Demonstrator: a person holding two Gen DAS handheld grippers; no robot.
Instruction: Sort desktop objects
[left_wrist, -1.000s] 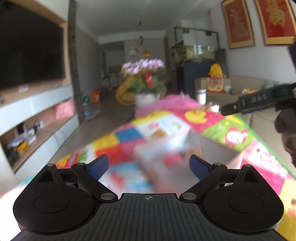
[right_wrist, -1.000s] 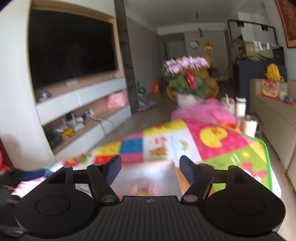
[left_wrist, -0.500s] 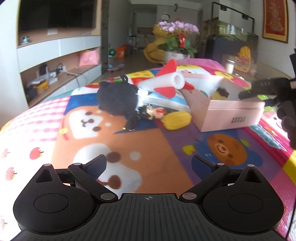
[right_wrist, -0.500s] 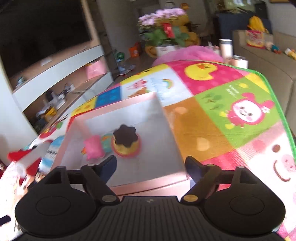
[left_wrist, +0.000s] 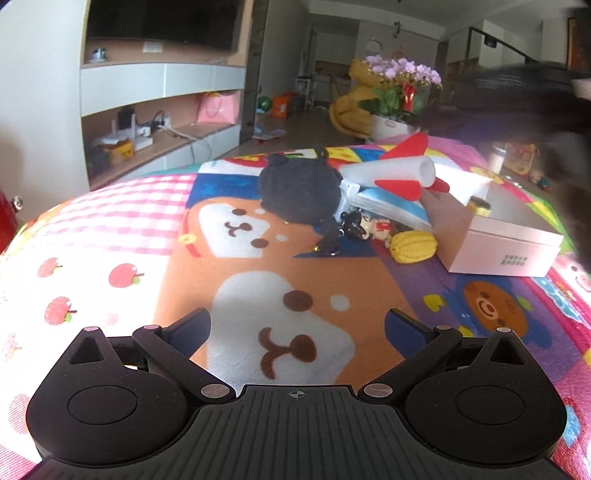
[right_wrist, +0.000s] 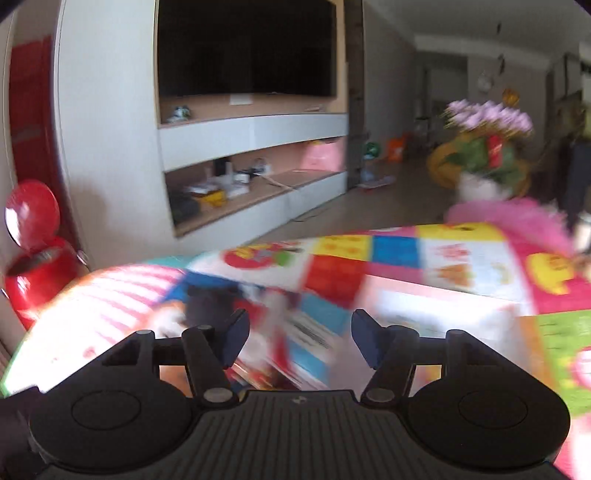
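A: What is the left tool (left_wrist: 297, 325) doing?

B: It sits low over the patterned play mat (left_wrist: 147, 251) with its jaws spread wide and nothing between them. Only the brown cartoon-bear panel of the mat shows through the gap.

A: And the things to sort?

B: They lie in a cluster well ahead of that tool. A black plush toy (left_wrist: 299, 192) sits at the left of the pile. A white foam rocket with red fins (left_wrist: 391, 175) rests tilted on top of a blue-edged picture book (left_wrist: 388, 205), touching the plush. In front of the book are some small toy figures (left_wrist: 364, 223), too small to identify, and a yellow toy corn cob (left_wrist: 413, 246) that lies just beside the near corner of the pink box (left_wrist: 495, 243).

A: Is there anything in the box?

B: It is open-topped, and a small brown-and-yellow item (left_wrist: 479, 206) shows above the rim. I cannot tell what it is.

A: The right tool (right_wrist: 299, 341)?

B: Its jaws are also apart and hold nothing. That view is heavily motion-blurred: below the fingers there is a smear of book pages and a dark shape at the left. The pale patch at the right may be the box, though I cannot be sure. In the left wrist view a dark blurred mass at the upper right edge looks like that tool, above the box.

A: Surroundings?

B: A television wall unit (right_wrist: 251, 133) and potted purple flowers (left_wrist: 402, 77).
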